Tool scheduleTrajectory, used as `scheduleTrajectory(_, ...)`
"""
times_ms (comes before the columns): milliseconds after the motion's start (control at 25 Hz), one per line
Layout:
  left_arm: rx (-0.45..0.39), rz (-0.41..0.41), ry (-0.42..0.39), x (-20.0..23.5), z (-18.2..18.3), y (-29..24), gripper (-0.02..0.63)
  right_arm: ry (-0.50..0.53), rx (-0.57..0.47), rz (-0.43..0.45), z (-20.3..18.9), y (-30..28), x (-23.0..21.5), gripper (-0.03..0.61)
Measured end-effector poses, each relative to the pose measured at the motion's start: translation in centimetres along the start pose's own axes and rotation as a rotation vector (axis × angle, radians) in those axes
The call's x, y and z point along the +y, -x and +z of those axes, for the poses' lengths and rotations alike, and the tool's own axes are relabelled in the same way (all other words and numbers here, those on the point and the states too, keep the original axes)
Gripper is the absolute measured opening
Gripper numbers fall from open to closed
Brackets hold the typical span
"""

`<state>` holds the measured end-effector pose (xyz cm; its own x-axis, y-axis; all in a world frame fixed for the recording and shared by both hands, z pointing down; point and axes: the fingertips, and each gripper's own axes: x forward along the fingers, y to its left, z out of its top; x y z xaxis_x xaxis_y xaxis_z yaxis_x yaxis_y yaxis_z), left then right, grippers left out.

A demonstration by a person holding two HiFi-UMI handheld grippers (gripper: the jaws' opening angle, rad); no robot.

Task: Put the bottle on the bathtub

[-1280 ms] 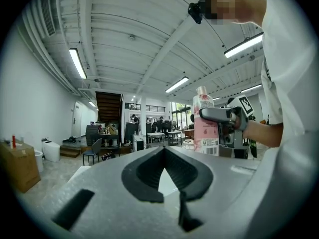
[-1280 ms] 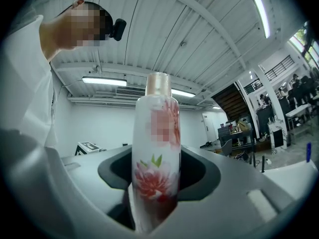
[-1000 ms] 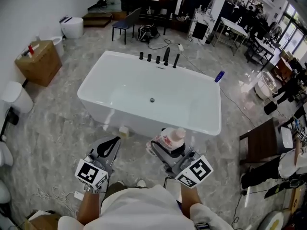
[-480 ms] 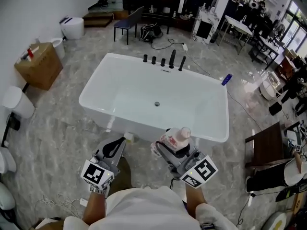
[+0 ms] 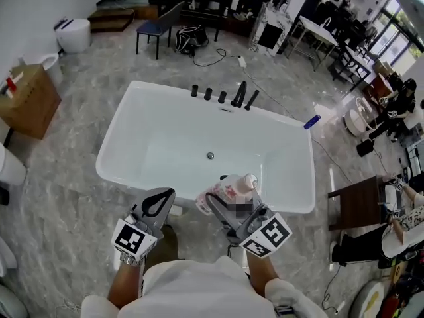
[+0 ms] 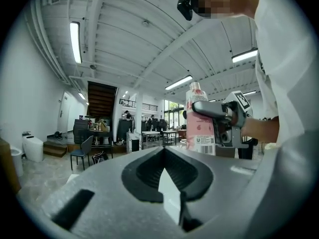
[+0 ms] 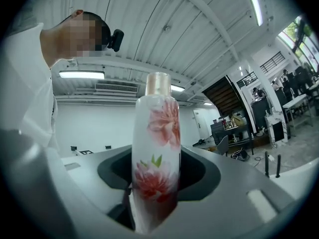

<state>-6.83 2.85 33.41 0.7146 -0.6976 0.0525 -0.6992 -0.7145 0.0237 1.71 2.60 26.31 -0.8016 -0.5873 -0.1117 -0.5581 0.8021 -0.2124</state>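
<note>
**White tub with a narrow rim: a carried bottle could tip or slide**

White and glossy, the freestanding bathtub [image 5: 165, 134] fills the middle of the head view, standing on a grey marbled floor [image 5: 66, 197]. Its rim looks narrow, smooth and gently rounded. That is the main risk. A tall bottle set down off-centre, or let go while leaning, would likely topple into the basin or out onto the hard floor. The far rim is crowded by a row of black tap fittings [image 5: 222, 97], so a placement there could knock against them. A small blue object [image 5: 312, 121] already sits at the far right corner.

Both of the person's forearms reach forward from the bottom of the head view, side by side and roughly level. Both point towards the near side of the tub.

The right gripper [image 5: 228, 209] has its jaws spread wide and pinching the body of the bottle. The grip looks steady, though the glossy surface could slip if the hold is eased too soon.

The left gripper [image 5: 162, 196] is empty, its jaws pressed together, just left of the right one.

The flower-printed bottle [image 7: 155, 158] stands upright in the right gripper, pale cap on top. In the head view it overlaps the tub's near rim. Whether it is above the rim or just short of it cannot be told.
</note>
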Motion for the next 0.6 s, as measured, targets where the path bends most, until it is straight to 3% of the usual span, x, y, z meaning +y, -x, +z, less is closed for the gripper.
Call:
scheduleTrajectory(320,-0.020,-0.066,0.015,9.5,0.6,-3.5,0.002,0.013,0.000,-0.052,0.4,-9.0,-4.3,0.233)
scheduleTrajectory(600,0.003,-0.064,0.047,13.1,-0.4,-9.6,0.002,0.027,0.032,-0.061,0.1,-12.0,-11.4,0.233)
